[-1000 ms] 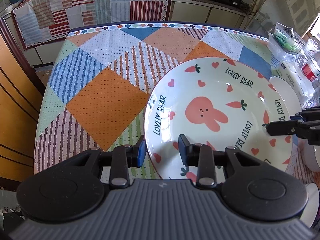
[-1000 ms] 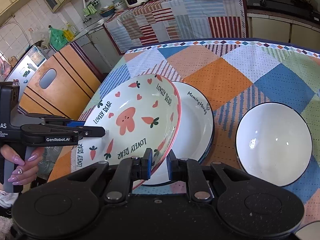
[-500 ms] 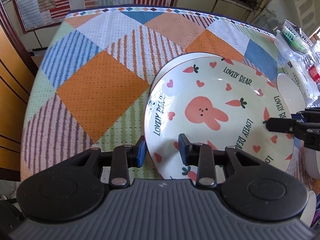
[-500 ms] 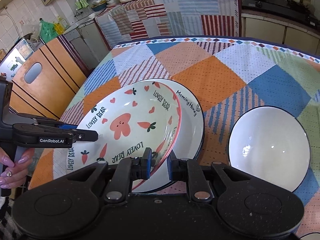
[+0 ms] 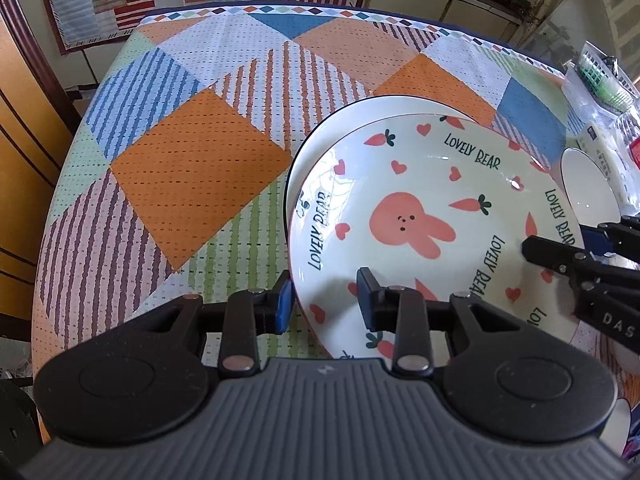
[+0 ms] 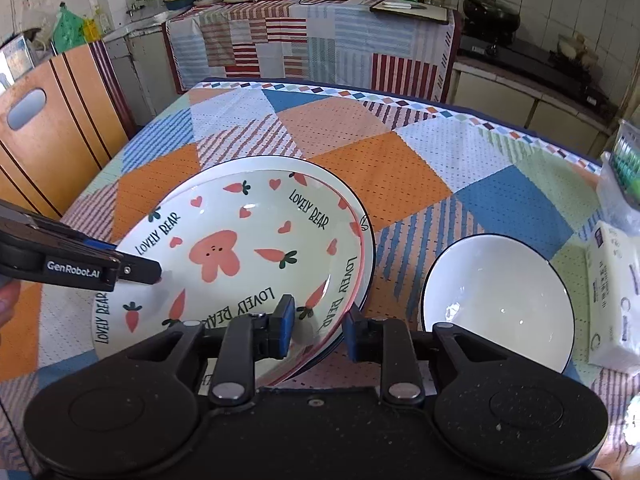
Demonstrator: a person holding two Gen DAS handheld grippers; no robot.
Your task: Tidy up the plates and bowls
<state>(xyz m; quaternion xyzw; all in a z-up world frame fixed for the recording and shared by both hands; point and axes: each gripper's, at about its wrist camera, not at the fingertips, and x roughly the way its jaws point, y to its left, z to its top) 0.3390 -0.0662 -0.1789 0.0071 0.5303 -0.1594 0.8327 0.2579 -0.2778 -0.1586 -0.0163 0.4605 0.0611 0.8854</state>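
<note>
A pale green "Lovely Bear" plate with a pink rabbit lies on a larger white plate with a dark rim on the patchwork tablecloth. It also shows in the right wrist view, on the white plate. My left gripper is open, its fingers astride the bear plate's near-left rim. My right gripper is open, its fingers astride the opposite rim. A white bowl with a dark rim sits right of the plates.
A tissue pack and a plastic basket lie at the table's right edge. A wooden cabinet stands left of the table. A cloth-covered counter with appliances is behind.
The bear plate has come down from a tilt onto the white plate. My right gripper's jaws have opened off its rim. Both grippers stay at the plate's edges.
</note>
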